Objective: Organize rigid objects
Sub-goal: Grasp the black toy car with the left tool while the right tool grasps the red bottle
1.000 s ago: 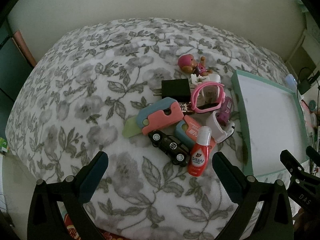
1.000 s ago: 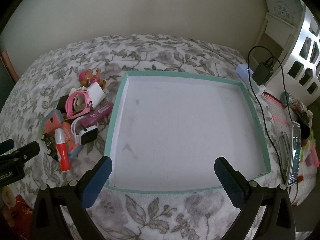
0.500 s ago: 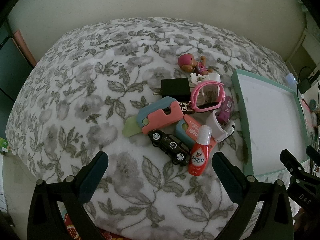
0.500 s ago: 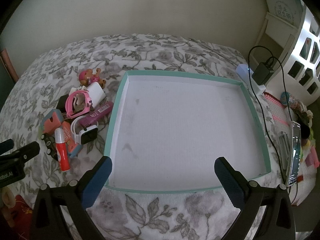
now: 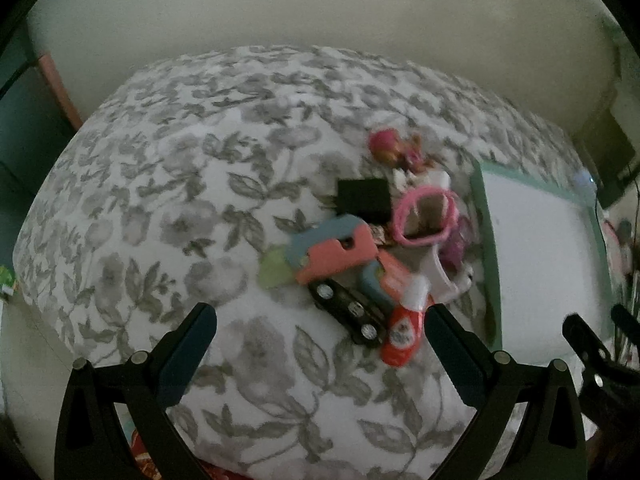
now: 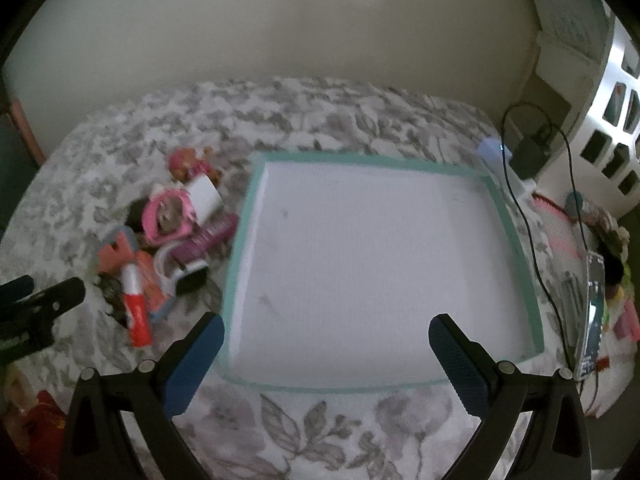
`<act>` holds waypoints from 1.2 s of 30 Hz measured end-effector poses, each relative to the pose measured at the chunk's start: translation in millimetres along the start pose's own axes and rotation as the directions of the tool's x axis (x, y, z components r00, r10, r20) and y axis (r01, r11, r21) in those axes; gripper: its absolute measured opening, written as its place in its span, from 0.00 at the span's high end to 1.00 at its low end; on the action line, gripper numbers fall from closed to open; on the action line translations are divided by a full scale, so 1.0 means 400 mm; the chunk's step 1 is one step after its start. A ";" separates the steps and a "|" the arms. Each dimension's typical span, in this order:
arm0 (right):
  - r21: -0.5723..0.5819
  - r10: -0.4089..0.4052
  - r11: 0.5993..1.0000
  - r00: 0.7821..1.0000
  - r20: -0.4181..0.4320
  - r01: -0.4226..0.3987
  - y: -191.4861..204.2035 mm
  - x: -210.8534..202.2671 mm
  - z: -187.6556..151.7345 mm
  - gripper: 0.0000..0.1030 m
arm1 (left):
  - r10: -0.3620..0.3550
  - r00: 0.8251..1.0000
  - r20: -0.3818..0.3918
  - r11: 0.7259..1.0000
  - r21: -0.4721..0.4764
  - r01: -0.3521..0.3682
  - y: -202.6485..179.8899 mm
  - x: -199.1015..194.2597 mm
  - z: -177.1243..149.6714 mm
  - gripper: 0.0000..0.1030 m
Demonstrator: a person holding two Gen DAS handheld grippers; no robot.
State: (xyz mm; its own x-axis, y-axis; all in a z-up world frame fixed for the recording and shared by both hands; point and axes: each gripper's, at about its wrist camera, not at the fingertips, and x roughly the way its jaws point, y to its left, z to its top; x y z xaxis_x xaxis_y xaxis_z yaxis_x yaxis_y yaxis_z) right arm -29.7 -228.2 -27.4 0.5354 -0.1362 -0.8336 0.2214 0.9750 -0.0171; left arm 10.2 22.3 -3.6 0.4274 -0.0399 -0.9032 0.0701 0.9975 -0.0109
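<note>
A pile of small rigid things lies on the floral blanket: a red bottle with a white cap [image 5: 402,330], a black toy car [image 5: 347,312], a pink and blue case [image 5: 334,246], a black charger [image 5: 363,199], a pink watch [image 5: 424,218] and a pink-haired doll [image 5: 390,148]. The pile also shows in the right wrist view, with the bottle [image 6: 134,304] at its near side. A white tray with a teal rim [image 6: 240,240] stands right of the pile. My left gripper [image 5: 320,352] is open and empty just short of the bottle. My right gripper [image 6: 326,364] is open and empty over the tray's near edge.
A black cable and charger [image 6: 532,156] lie beyond the tray's far right corner. A phone [image 6: 594,312] and small clutter lie at the bed's right edge. A white shelf unit [image 6: 612,112] stands at the far right. The wall is behind the bed.
Both views have tilted up and become blurred; the scene sits lower in frame. The pile is a little nearer to my left gripper. Nothing was grasped or moved.
</note>
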 end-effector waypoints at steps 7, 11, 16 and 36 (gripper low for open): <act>-0.072 0.084 0.994 0.996 -0.034 -0.086 0.107 0.017 0.037 0.00 | 0.020 0.998 -0.057 0.998 -0.065 -0.024 0.046 0.030 0.032 0.00; -0.109 0.122 0.985 0.989 -0.080 -0.130 0.178 0.044 0.048 0.00 | 0.023 0.994 -0.110 0.996 -0.082 -0.032 0.051 0.065 0.040 0.00; -0.103 0.143 0.982 0.981 -0.133 -0.157 0.232 0.082 0.059 0.00 | -0.017 0.983 -0.182 0.987 -0.157 -0.012 0.067 0.119 0.047 0.00; -0.098 0.150 0.980 0.970 -0.192 -0.171 0.246 0.126 0.033 0.05 | -0.138 0.946 -0.293 0.982 -0.162 0.093 -0.001 0.217 0.025 0.46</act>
State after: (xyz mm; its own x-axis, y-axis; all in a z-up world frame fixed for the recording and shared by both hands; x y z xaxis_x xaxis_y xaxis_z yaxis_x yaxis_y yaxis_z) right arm 29.9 -141.5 -63.7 0.3960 0.0477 -0.9170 0.0457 0.9964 0.0716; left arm 56.2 18.0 -77.6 0.1301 -0.1579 -0.9788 -0.0370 0.9858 -0.1639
